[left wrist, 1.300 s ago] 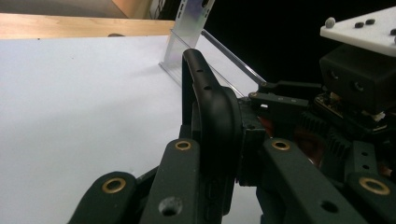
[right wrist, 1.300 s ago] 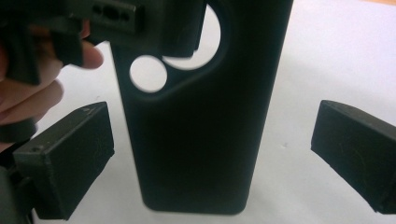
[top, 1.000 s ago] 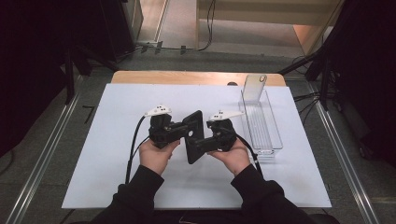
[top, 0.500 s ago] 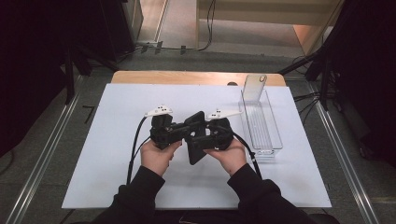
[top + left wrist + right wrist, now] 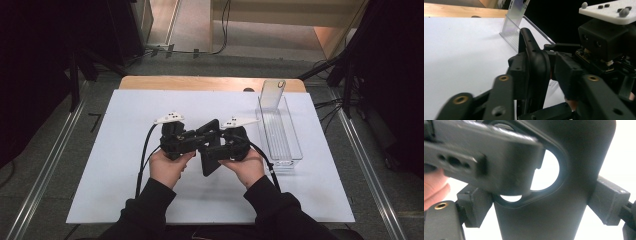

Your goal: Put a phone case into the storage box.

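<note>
**Left jaws opening, right gripper holds part**

Left jaws have just been opening; hands and part sit where they did a second ago. Part (image 5: pixel 208 164): flat black piece with a D-shaped cutout, held up over mid-desk, slightly nearer the near edge, its long axis running far-to-near.

Right gripper (image 5: pixel 214 150) has it clamped across its width, one pad on each side edge, after its jaws closed in a little. Right gripper view shows both pads pressed on.

Left gripper (image 5: pixel 201 138) comes in from the opposite side. The part stands edge-on between its jaws, which are slack: one pad looks just off it, so no real grip there.

Desk (image 5: pixel 100 175) has a white top. Clear bin (image 5: pixel 299 150) lies along its right edge, well apart from the part, with an upright flap (image 5: pixel 273 92) at the far end.
</note>
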The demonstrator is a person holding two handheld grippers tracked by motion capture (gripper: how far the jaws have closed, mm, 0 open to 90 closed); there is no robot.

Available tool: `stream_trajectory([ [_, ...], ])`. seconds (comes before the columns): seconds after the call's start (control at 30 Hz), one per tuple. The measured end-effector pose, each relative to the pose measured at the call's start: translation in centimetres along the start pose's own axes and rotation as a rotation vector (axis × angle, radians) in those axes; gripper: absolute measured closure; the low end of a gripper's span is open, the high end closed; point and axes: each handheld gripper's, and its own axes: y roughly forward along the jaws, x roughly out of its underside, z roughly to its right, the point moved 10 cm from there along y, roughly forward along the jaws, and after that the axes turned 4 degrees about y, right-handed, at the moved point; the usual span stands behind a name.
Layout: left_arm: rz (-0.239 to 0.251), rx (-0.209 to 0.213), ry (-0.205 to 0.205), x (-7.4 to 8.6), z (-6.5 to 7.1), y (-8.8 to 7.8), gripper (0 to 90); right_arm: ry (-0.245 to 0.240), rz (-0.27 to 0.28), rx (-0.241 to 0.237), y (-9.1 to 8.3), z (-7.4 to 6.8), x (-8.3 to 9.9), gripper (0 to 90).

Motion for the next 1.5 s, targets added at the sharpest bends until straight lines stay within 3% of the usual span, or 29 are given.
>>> stream_trajectory([
  [0.17,-0.016,-0.011,-0.026,-0.2,-0.5,-0.3,49.9,0.002,-0.005,0.008,-0.1,0.4,0.0,12.6],
  [0.37,-0.041,-0.012,-0.066,0.0,-1.1,-0.8,44.7,0.018,-0.012,0.034,0.0,1.5,0.3,12.6],
  [0.77,-0.084,0.037,-0.053,0.9,-1.0,-2.2,34.5,0.048,-0.019,0.097,-0.5,3.8,0.4,12.5],
  [0.87,-0.101,0.046,-0.039,1.3,-1.1,-2.5,31.7,0.048,-0.017,0.101,-0.6,4.0,0.4,12.5],
  [1.07,-0.188,0.044,0.021,3.2,-1.4,-3.0,31.1,0.057,-0.014,0.090,-1.0,4.2,0.3,12.5],
  [1.2,-0.222,0.071,0.027,4.6,-1.7,-3.5,31.1,0.054,-0.019,0.086,-1.2,4.3,0.2,12.5],
  [1.37,-0.262,0.038,0.062,5.9,-2.7,-4.0,31.1,0.042,-0.023,0.075,-1.7,4.2,-0.1,12.5],
  [1.5,-0.265,0.030,0.089,6.7,-3.3,-4.6,31.1,0.033,-0.019,0.056,-2.2,3.9,-0.4,12.5],
])
